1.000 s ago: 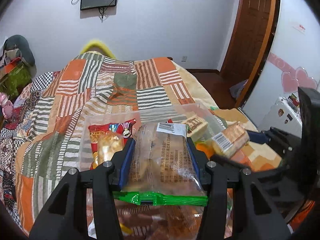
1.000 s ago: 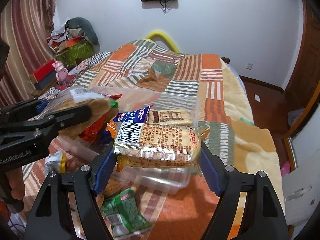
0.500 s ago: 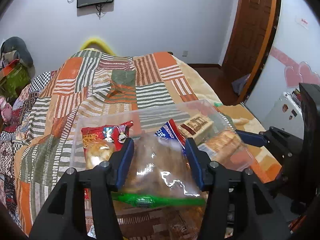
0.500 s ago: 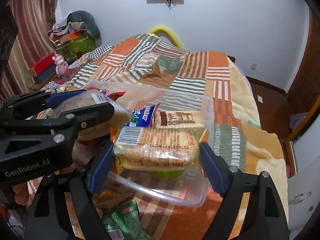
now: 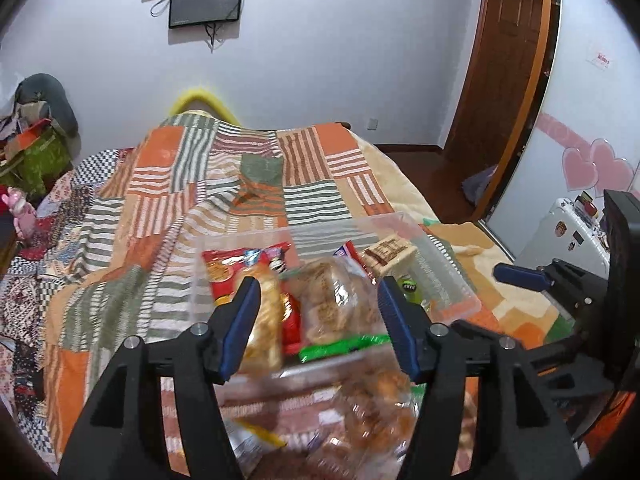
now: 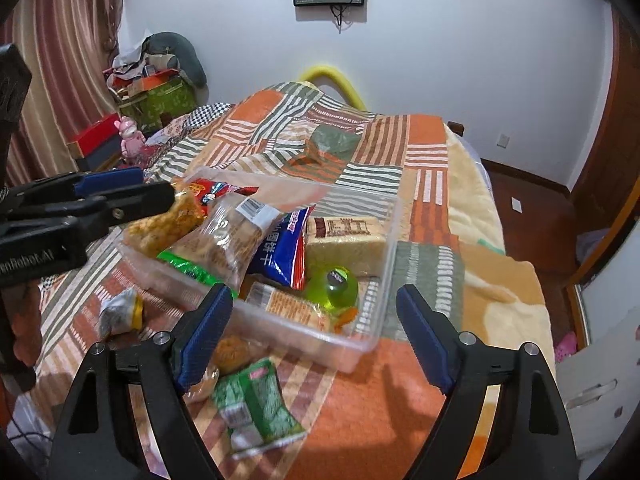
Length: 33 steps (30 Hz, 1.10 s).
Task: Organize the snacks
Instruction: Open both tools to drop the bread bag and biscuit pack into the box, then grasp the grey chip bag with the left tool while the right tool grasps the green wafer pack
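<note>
Bed with orange-green striped patchwork blanket (image 6: 400,148) carries clear plastic rectangular bin (image 6: 384,280). Left gripper (image 5: 318,320) above bin's near edge, jaws spread, holding nothing. Clear green-ended cracker bag (image 6: 224,244) leans on bin's near wall, beside blue snack pouch (image 6: 282,246). Right gripper (image 6: 312,330) jaws wide apart, empty. Green snack packet (image 6: 256,404) lies on blanket outside bin.

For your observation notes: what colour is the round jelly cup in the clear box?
Bright green jelly cup, clearest in the right wrist view.
</note>
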Motion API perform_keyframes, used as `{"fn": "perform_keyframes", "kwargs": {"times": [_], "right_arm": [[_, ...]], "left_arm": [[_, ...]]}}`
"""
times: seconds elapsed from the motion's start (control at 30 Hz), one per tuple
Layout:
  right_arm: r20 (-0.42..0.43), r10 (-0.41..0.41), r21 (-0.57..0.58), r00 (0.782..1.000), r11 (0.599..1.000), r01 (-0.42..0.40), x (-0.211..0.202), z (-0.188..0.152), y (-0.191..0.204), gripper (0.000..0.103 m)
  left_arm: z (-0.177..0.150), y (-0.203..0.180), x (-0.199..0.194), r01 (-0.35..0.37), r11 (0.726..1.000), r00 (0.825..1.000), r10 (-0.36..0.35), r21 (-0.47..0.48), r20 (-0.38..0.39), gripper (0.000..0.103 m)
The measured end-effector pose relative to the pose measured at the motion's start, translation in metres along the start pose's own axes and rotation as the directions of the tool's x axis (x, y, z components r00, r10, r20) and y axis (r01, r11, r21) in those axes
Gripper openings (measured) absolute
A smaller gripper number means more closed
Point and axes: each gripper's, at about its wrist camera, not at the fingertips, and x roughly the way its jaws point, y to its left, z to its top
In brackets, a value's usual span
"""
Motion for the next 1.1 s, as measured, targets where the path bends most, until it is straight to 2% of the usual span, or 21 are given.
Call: {"fn": "perform_keyframes", "kwargs": {"times": [0.33, 0.57, 0.83, 0.9, 1.03, 1.1], "right_arm": [[-0.040, -0.002, 0.008, 0.999, 1.000, 0.003, -0.009, -0.027, -0.002, 0.083], [-0.099, 0.009, 0.003, 0.995, 1.000, -0.009, 0.001, -0.050, 0.007, 0.083], [-0.163, 0.068, 0.030, 0.984, 0.998, -0.064, 0.022, -0.062, 0.014, 0.083], [-0.176, 0.075, 0.031, 0.982, 0.997, -0.071, 0.028, -0.062, 0.016, 0.082], [-0.194, 0.072, 0.027, 0.978, 0.997, -0.068, 0.040, -0.061, 0.020, 0.081], [-0.201, 0.084, 0.031, 0.976, 0.996, -0.080, 0.045, -0.061, 0.022, 0.075]], "left_arm": [[-0.043, 0.033, -0.024, -0.069, 0.998, 0.995, 0.068, -0.005, -0.071, 0.066], [-0.085, 0.061, -0.014, -0.087, 0.995, 0.981, 0.077, -0.050, -0.177, 0.067], [-0.125, 0.077, 0.017, -0.081, 0.994, 0.957, 0.056, -0.078, -0.286, 0.067], [-0.130, 0.076, 0.023, -0.091, 0.994, 0.953, 0.069, -0.061, -0.295, 0.067], [-0.131, 0.078, 0.029, -0.079, 0.995, 0.960, 0.061, -0.056, -0.272, 0.067], [-0.129, 0.079, 0.031, -0.068, 0.995, 0.962, 0.048, -0.069, -0.268, 0.067]]}}
